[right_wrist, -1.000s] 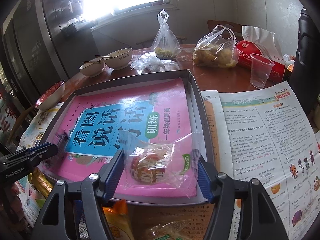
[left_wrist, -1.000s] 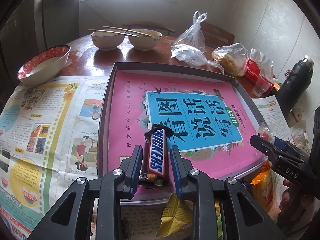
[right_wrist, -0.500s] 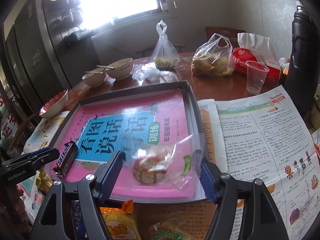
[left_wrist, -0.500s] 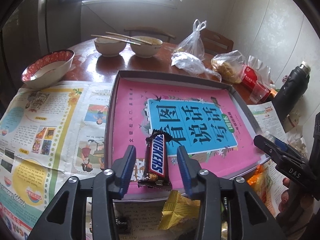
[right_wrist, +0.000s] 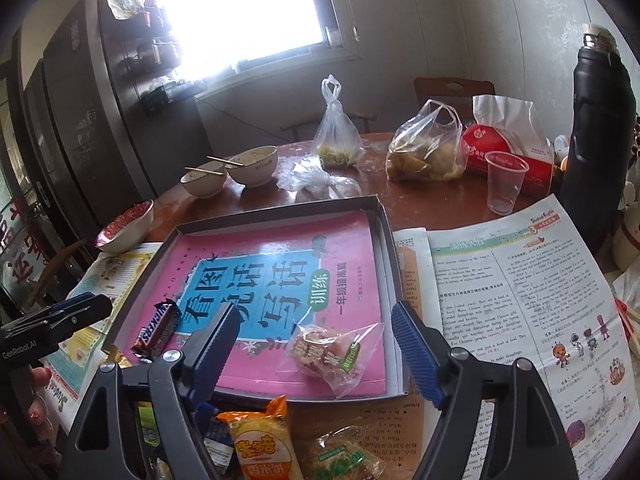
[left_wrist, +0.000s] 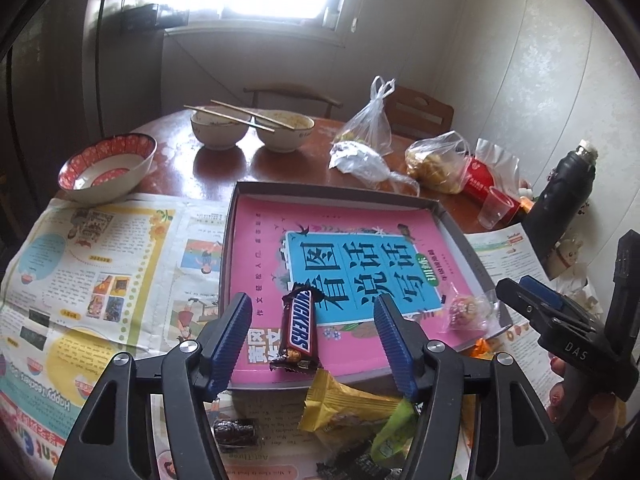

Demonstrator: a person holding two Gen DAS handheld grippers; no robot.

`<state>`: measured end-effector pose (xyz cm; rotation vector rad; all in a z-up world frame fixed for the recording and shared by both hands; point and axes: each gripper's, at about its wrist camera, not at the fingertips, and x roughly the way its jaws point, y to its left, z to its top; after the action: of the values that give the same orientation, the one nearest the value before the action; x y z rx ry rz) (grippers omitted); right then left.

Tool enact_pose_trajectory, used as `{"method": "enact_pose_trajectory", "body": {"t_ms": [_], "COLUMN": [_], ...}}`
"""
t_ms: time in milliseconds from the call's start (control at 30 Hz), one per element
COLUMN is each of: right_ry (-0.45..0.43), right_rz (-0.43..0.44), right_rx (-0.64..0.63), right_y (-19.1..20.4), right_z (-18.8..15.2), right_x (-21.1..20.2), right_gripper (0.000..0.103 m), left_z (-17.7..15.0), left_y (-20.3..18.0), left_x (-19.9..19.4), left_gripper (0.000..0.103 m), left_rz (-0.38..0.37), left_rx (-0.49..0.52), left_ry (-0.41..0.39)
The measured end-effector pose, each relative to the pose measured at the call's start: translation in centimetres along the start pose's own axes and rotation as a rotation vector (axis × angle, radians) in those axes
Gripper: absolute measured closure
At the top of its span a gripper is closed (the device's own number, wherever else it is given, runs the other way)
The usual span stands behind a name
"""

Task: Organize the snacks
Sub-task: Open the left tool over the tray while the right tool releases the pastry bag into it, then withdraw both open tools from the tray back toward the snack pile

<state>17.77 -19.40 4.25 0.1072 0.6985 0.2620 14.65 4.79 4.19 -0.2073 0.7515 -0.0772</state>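
A grey shallow box (left_wrist: 336, 191) (right_wrist: 384, 216) holds a pink book. A Snickers bar (left_wrist: 299, 330) (right_wrist: 157, 330) lies on the book near its front left edge. A clear packet with a red snack (right_wrist: 332, 352) (left_wrist: 464, 312) lies near the front right corner. My left gripper (left_wrist: 312, 344) is open, raised above and behind the Snickers. My right gripper (right_wrist: 316, 354) is open, pulled back from the clear packet. Loose wrapped snacks (left_wrist: 348, 404) (right_wrist: 260, 444) lie on the table in front of the box.
Newspapers (left_wrist: 92, 272) (right_wrist: 520, 288) lie left and right of the box. Behind it stand several bowls (left_wrist: 218, 130), plastic food bags (right_wrist: 424, 152), a plastic cup (right_wrist: 504, 184), a red tissue pack (right_wrist: 504, 144) and a black flask (right_wrist: 600, 120).
Both grippers opened wider and drew back and up. The Snickers bar and the clear packet stayed lying on the pink book in the box.
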Motion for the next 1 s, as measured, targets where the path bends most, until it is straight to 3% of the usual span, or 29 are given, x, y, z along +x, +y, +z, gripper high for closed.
{"method": "enact_pose_trajectory", "body": {"t_ms": [700,800,1000], "right_ry": [-0.054,-0.056,-0.062], "right_rz": [0.034,0.041,0.051], "right_rx": [-0.046,-0.054,-0.071], "right_y": [1.8,2.1,2.7], "right_z": [0.0,-0.2,-0.5], "right_x": [-3.2,-3.7,-4.5], "right_gripper": [0.022,0.022,0.019], "left_z": [-1.0,-1.3,-1.6], "left_y": [-0.2,-0.4,-0.8], "left_x": [-4.1,-4.6,-5.4], "left_gripper": [0.034,0.028,0.026], "left_rz": [-0.038,-0.047,-0.057], "left_rx": [0.004,0.010,0.021], "left_ry": [-0.032,-0.033,-0.038]}}
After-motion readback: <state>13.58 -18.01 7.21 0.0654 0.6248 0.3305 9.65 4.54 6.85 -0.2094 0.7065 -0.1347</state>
